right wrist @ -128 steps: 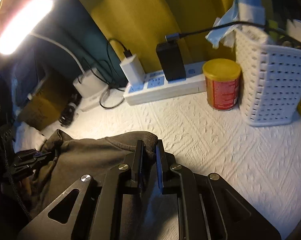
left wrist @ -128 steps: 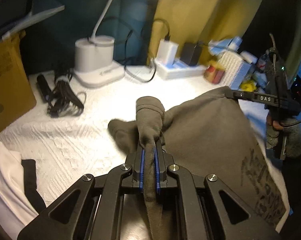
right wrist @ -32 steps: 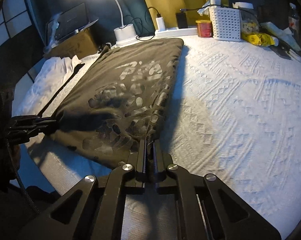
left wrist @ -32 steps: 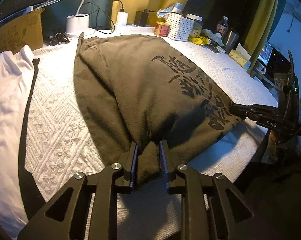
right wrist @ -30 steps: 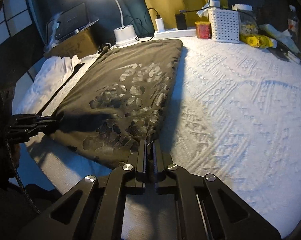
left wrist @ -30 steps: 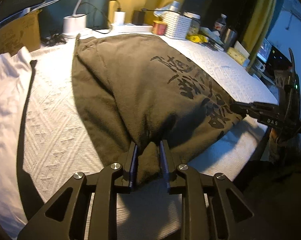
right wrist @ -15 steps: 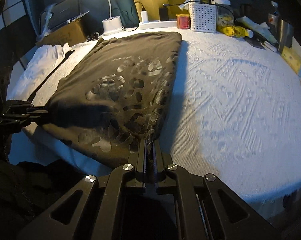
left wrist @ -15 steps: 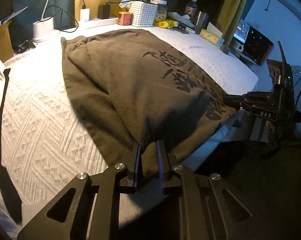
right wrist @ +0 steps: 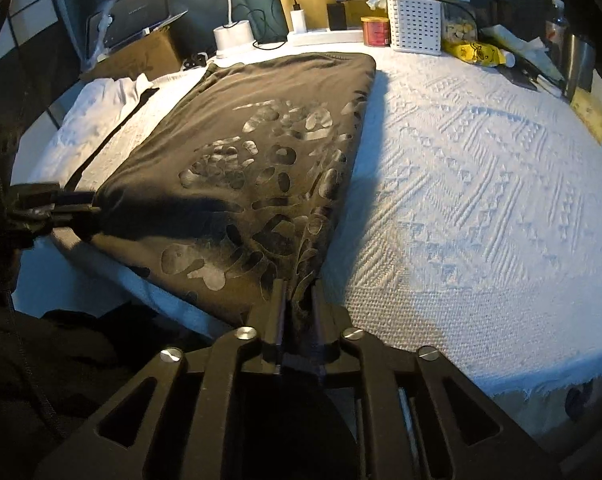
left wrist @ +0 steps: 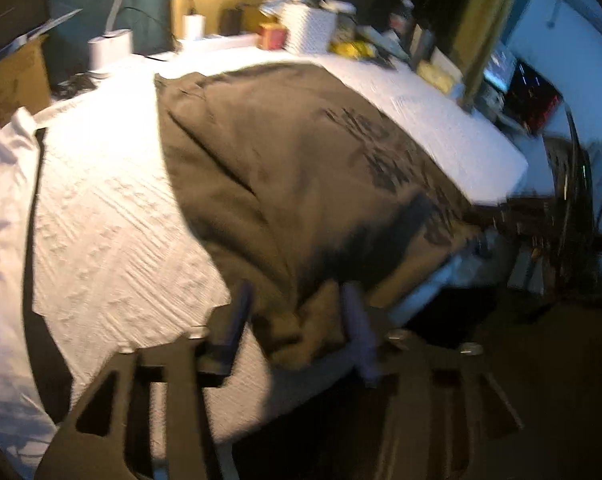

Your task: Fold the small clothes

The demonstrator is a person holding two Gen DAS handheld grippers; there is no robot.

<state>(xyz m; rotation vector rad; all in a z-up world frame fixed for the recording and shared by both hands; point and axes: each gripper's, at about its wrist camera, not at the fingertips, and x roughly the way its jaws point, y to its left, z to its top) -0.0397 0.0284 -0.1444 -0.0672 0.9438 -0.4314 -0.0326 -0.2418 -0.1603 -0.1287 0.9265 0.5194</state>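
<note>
An olive-brown T-shirt (left wrist: 281, 160) with a dark print lies stretched flat on the white textured cover (right wrist: 481, 180), its hem at the near edge. In the blurred left wrist view my left gripper (left wrist: 297, 312) has its jaws opening wide. The hem's left corner lies loose between the fingers (left wrist: 241, 308), untouched by the pads. My right gripper (right wrist: 299, 300) also has its jaws opening. The T-shirt's (right wrist: 253, 128) right hem corner sits in the narrow gap, no longer pinched. The left gripper (right wrist: 53, 208) shows at the shirt's far corner in the right wrist view.
A white garment (right wrist: 97, 108) with a black strap lies left of the shirt. At the back stand a lamp base (right wrist: 233, 36), a power strip, a red can (right wrist: 375, 30), a white basket (right wrist: 415, 26) and a cardboard box (left wrist: 13, 76). The cover's near edge drops off below the grippers.
Both grippers were shut on the hem corners; now the left jaws stand wide apart and the right jaws have parted a little. The shirt lies lower on the cover.
</note>
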